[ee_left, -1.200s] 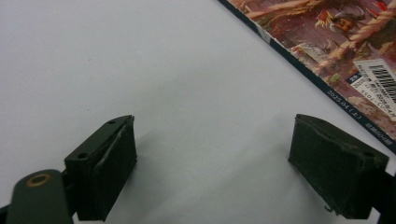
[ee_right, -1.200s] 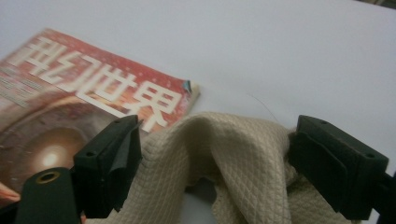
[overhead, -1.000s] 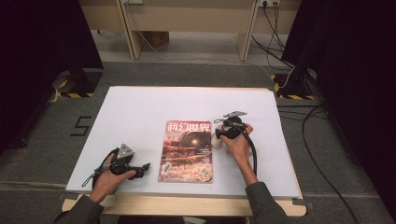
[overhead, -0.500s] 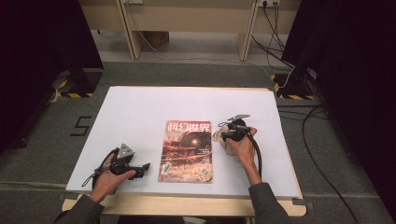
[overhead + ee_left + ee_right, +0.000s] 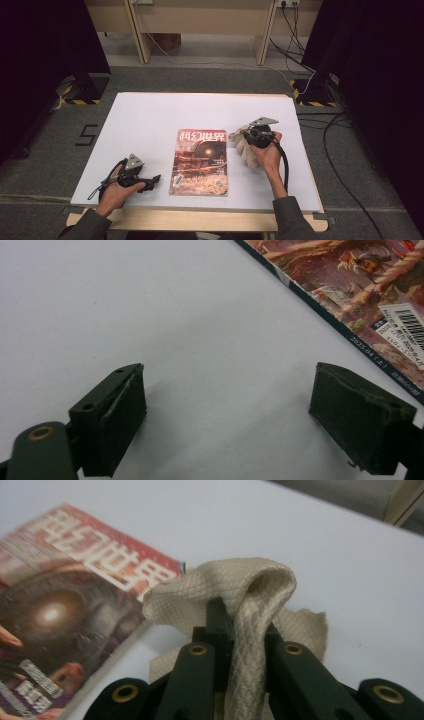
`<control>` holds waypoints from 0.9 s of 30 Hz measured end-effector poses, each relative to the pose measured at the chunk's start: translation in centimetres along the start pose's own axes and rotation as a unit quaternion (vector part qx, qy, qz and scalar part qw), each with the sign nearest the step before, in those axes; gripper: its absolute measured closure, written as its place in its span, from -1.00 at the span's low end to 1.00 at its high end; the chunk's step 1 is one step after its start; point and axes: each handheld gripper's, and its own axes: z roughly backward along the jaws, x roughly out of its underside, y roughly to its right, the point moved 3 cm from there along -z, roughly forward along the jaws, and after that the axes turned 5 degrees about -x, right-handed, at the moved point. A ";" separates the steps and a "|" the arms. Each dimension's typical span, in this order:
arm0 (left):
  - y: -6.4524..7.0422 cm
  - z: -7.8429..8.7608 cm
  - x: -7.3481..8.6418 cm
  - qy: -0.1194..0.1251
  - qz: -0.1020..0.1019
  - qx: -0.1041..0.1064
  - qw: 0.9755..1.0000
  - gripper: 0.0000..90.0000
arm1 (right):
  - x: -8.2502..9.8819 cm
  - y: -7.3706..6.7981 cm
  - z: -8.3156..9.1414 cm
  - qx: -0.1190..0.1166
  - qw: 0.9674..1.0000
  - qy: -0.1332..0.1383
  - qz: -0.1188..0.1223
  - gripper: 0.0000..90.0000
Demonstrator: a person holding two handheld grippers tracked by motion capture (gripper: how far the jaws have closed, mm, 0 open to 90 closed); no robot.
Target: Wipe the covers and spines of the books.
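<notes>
Right gripper view: my right gripper [image 5: 243,630] has just closed on fold of beige cloth [image 5: 240,592]; fabric pinched between jaws, loop bulging above, rest hanging loose. High view: cloth [image 5: 244,145] at 3 o'clock of magazine [image 5: 201,161], near counter [image 5: 150,115] middle. Left gripper [image 5: 227,415] wide, holding nothing, low at 9 o'clock of magazine. Risks, my judgement: pinch catches only thin fold, so cloth may slip out on lift; trailing edge may drag across magazine corner and shift it.
</notes>
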 end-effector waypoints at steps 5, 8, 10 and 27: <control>0.0 0.0 0.0 -0.001 0.001 0.000 1.000 -0.70 | -1.5 -0.6 1.8 -0.013 0.999 0.038 0.002 0.86; 0.0 0.0 0.0 -0.001 -0.001 0.000 1.000 -0.69 | -2.6 -1.5 2.8 -0.031 0.998 0.060 0.010 0.86; 0.0 0.0 0.0 -0.002 0.000 0.000 1.000 -0.70 | -3.1 -2.5 3.1 -0.047 0.997 0.066 0.015 0.86; 0.0 0.0 0.0 -0.002 0.000 0.001 1.000 -0.70 | -2.7 -12.4 -2.2 -0.164 0.981 0.001 0.101 0.85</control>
